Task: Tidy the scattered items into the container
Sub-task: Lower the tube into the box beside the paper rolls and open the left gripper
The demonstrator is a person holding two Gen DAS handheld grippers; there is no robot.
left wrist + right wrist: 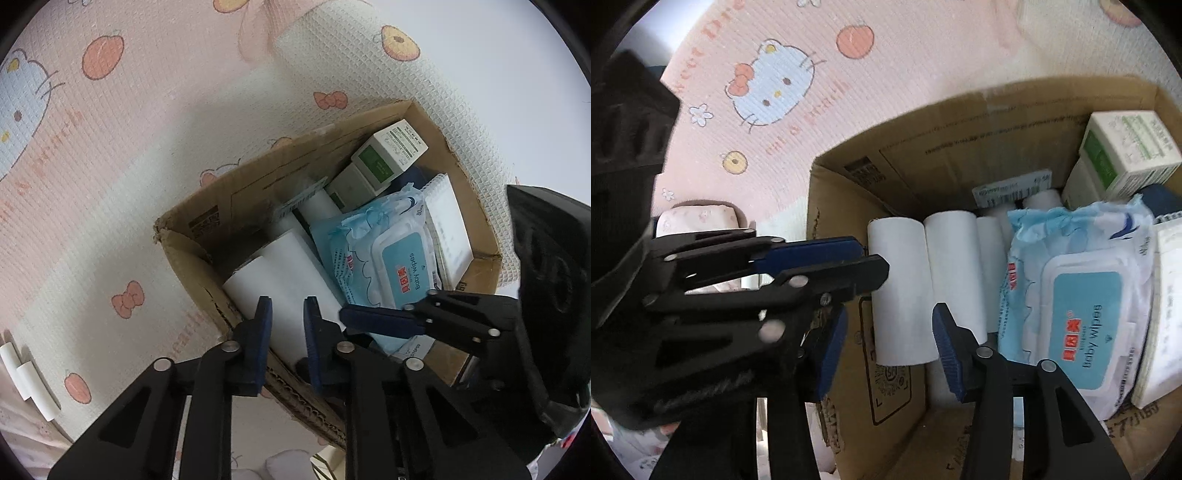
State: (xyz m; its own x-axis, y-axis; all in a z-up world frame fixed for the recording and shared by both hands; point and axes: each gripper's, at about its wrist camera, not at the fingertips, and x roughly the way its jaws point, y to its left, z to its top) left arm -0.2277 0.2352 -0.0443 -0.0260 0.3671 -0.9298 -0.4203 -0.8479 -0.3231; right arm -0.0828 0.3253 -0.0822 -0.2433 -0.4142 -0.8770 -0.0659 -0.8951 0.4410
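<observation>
Nearest in the left wrist view, the left claw [287,306] hangs over the near corner of the cardboard box [192,254], its blue ribbed pads set to a narrow gap with nothing pinched between them; a white paper roll [280,269] lies just beyond the tips. The right claw [888,332] points down into the same box with a moderate gap between its blue pads and nothing gripped; a smooth white cylinder, the same paper roll [901,280], shows between and past its fingers, whether touched I cannot tell.

The box is brown corrugated cardboard with a frayed, torn corner and printed black marks on its inner walls. Inside it, several white rolls lie side by side along the left wall. Beside them rests a soft, crinkled pack of baby wipes [1082,317], pale blue and white with a hard oval flip lid. Along the pack's far edge is a flat white rectangular carton [448,229]. At the far end sit two small square cartons [384,155], white with green panels, stacked at a tilt.

The box stands on a quilted mat [110,155], waffle-textured, pink and cream, printed with cartoon cats, bows and peaches.
</observation>
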